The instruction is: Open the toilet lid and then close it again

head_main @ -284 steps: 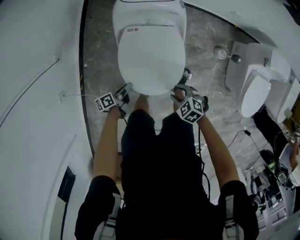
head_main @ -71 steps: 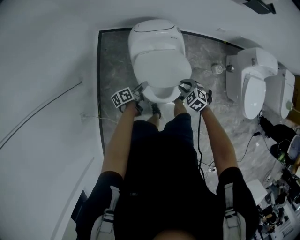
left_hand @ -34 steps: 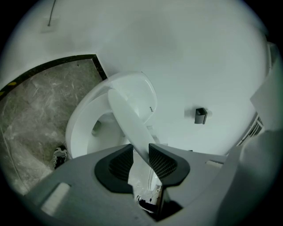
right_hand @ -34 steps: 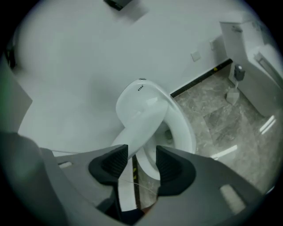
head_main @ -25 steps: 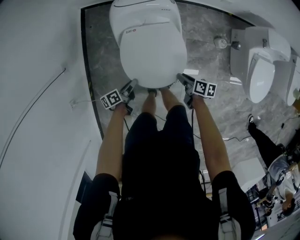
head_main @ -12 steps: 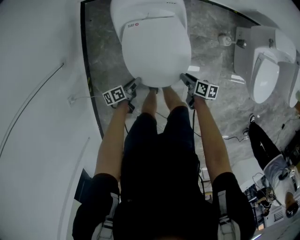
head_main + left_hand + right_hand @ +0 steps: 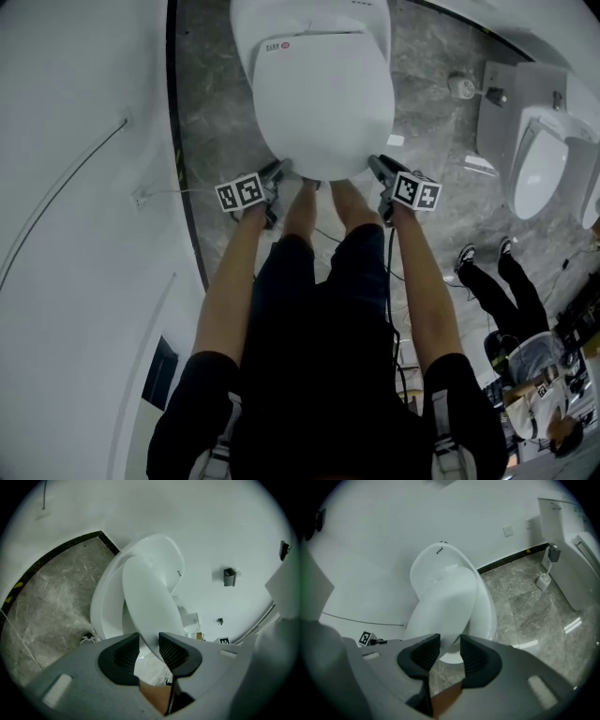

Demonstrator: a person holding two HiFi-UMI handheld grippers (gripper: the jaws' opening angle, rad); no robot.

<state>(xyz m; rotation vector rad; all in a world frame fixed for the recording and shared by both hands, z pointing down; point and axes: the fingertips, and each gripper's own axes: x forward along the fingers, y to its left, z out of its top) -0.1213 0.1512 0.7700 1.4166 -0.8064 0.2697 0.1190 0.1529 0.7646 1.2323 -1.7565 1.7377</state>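
Toilet lid (image 7: 323, 103) sits low over the bowl at far centre, with left gripper (image 7: 279, 170) (jaws opening, rim between them) and right gripper (image 7: 375, 165) pinching its near rim either side, likely to set it down evenly.

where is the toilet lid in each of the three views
Head view: toilet lid top centre, white oval.
Left gripper view: lid at centre, tilted up.
Right gripper view: lid at centre, slightly left.
Shared landmark: grey marble floor, beside the lid in all three.
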